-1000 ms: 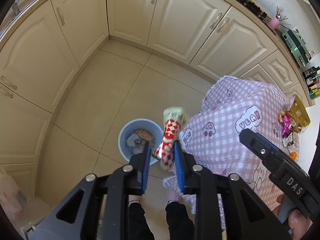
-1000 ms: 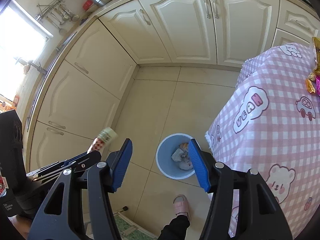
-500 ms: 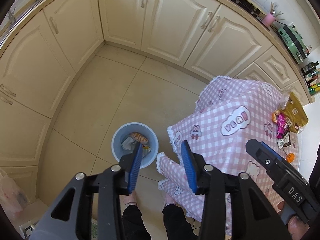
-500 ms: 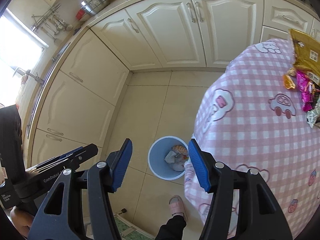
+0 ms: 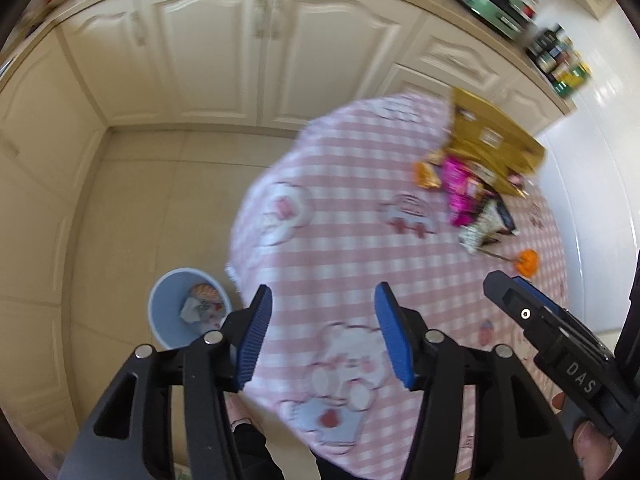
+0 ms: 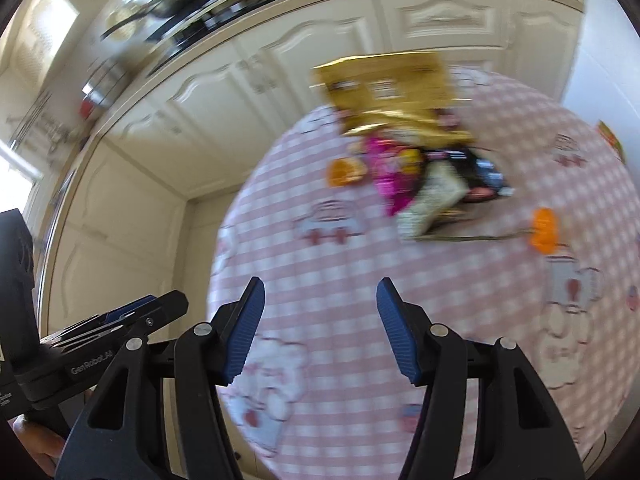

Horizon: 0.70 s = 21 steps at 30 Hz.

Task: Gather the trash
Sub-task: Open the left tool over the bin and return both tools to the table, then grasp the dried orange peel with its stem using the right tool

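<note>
Blue trash bin on the floor at 9 o'clock of the table. Left hand-held gripper and right hand-held gripper released, empty, above the table. Wrapper pile at 1 o'clock.

Bright daylight, heavy motion blur, fisheye-warped dark edges

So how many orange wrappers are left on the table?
2: one orange wrapper at the left edge of the pile of trash, the other apart, nearer the grippers. The pile may hide more.
</note>
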Motion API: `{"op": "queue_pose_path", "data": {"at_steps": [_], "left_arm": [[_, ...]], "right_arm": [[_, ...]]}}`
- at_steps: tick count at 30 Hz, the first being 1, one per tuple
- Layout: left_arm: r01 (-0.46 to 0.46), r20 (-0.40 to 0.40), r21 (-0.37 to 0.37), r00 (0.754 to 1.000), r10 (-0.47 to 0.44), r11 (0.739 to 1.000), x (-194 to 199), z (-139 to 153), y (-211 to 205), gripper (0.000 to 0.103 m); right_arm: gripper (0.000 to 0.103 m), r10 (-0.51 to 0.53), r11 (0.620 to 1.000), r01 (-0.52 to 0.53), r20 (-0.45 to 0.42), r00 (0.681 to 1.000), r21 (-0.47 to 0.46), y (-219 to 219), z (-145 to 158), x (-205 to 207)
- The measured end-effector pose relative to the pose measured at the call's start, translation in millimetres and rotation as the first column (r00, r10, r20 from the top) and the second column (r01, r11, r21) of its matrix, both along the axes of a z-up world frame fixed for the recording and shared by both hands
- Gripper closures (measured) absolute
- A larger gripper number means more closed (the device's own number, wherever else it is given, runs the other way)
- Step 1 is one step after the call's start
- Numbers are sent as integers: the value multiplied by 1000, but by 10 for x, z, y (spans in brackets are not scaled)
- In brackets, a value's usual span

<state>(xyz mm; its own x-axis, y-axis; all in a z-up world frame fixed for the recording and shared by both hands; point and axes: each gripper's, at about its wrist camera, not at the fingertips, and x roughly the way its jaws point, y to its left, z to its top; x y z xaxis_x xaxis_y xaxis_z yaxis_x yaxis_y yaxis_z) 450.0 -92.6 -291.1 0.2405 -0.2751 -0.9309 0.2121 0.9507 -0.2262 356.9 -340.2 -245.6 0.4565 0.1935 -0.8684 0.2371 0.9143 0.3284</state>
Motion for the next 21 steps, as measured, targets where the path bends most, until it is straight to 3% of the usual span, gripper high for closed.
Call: {"op": "queue_pose_path", "data": {"at_steps": [7,15,18,21], "left_arm": [[147,-7,1,989,-147,989,-12,-96,-1010,49],[195,-24,17,981,-195,981,86,-294,-1525,49],[199,-27,23,980,-199,980,146,-362,-1587,49],[194,-33,26,981,-193,981,222,-427,-1637,49]], "right_arm": [[47,-178,983,177,-17,984,-41,-978,-102,-286],[49,-201,979,200,-34,979,-39,-1463,-372,-225],[58,-181,983,180,-42,983,-20,-1495,-485,-133],[78,-157,988,157,-66,985,-6,-1489,-620,-45]]}}
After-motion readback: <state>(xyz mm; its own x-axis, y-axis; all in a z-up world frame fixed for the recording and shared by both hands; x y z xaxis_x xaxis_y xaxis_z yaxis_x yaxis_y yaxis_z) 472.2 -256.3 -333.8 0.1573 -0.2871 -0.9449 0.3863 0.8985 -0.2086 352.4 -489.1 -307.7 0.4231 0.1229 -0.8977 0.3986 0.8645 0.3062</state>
